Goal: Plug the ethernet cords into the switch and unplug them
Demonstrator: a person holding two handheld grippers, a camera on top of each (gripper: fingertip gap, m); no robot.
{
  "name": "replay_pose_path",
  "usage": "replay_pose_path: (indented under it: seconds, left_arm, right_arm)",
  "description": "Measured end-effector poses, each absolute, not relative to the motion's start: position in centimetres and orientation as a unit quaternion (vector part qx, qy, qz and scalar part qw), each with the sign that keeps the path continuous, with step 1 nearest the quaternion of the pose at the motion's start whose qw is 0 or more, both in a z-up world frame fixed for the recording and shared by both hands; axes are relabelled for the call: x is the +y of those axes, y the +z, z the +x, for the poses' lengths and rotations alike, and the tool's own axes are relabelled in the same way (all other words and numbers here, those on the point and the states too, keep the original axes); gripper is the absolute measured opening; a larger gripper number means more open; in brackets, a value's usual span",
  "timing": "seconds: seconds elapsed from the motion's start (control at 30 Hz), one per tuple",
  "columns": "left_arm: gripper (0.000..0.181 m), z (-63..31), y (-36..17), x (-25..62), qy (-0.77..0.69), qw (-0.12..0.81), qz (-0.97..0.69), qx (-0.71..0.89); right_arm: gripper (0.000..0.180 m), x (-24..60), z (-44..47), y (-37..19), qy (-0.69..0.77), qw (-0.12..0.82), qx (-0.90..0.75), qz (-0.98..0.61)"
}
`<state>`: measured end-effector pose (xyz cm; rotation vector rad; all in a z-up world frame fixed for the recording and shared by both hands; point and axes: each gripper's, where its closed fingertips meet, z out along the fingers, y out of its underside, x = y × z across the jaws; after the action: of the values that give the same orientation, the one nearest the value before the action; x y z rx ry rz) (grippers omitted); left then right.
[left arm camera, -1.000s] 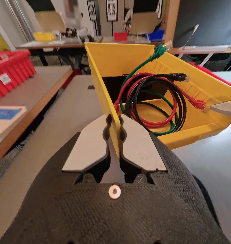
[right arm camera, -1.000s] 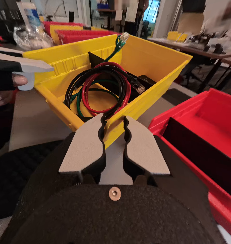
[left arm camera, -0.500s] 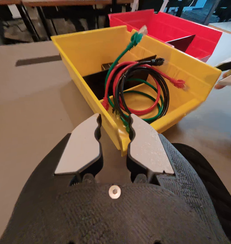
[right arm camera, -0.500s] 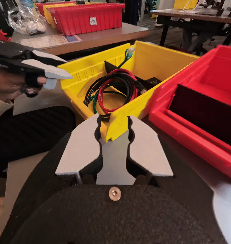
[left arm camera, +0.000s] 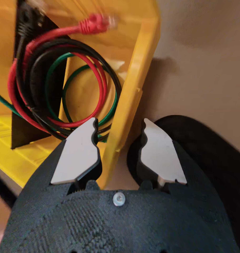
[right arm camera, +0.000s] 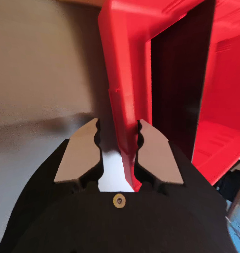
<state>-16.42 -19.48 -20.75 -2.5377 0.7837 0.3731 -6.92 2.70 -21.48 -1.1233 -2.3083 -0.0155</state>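
The yellow bin holds coiled red, black and green ethernet cords. A red plug sticks up at the back, blurred. My left gripper is open and straddles the bin's wall: the left finger is inside over the cords, the right finger outside. It holds nothing. My right gripper is open and straddles the wall of a red bin, with the right finger against that wall. I cannot make out the switch.
A black divider stands in the yellow bin behind the cords. Another black divider stands inside the red bin. A black padded shape lies on the tan table right of the yellow bin. Between my left fingertips and the red plug there is roughly 10 cm.
Both grippers opened wider. The left one swung round to the yellow bin's other wall and tilted down. The right one left the yellow bin and now straddles the red bin's wall.
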Motion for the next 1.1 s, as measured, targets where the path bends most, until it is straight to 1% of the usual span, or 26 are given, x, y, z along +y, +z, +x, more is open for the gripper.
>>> replay_pose_path:
  seconds: [0.03, 0.07, 0.1, 0.17, 0.33, 0.5, 0.63, 0.8, 1.1]
  left_arm:
    - [0.055, -17.1, -21.4, -19.2, 0.157, 0.205, -0.919, 0.298]
    - [0.054, -17.2, -22.0, -19.0, 0.153, 0.192, -0.919, 0.308]
    - [0.047, -16.9, -22.3, -18.8, 0.132, 0.191, -0.921, 0.313]
    - [0.036, -16.7, -22.5, -18.1, 0.111, 0.211, -0.922, 0.305]
    - [0.035, -17.2, -22.4, -16.9, 0.117, 0.257, -0.915, 0.289]
    - [0.036, -17.4, -22.4, -16.3, 0.125, 0.273, -0.913, 0.276]
    - [0.037, -17.7, -22.3, -15.5, 0.138, 0.281, -0.911, 0.269]
    - [0.037, -18.7, -22.2, -14.1, 0.148, 0.280, -0.912, 0.262]
    - [0.037, -22.3, -22.2, -10.3, 0.153, 0.286, -0.910, 0.261]
  right_arm:
    - [0.043, 3.1, -7.1, -21.9, -0.021, 0.285, -0.865, -0.412]
    - [0.034, 3.4, -7.3, -21.7, -0.026, 0.296, -0.864, -0.406]
    - [0.031, 3.4, -7.0, -21.6, -0.019, 0.289, -0.863, -0.414]
    - [0.031, 3.3, -5.6, -21.6, -0.002, 0.274, -0.857, -0.437]
    - [0.035, 3.7, 0.7, -21.4, -0.002, 0.284, -0.824, -0.489]
    - [0.034, 3.6, 7.8, -21.2, -0.023, 0.307, -0.785, -0.537]
    - [0.034, 5.2, 11.9, -21.2, -0.052, 0.326, -0.754, -0.568]
    - [0.032, 9.2, 13.5, -21.2, -0.083, 0.332, -0.734, -0.586]
    - [0.033, 16.0, 12.8, -21.1, -0.113, 0.337, -0.711, -0.607]
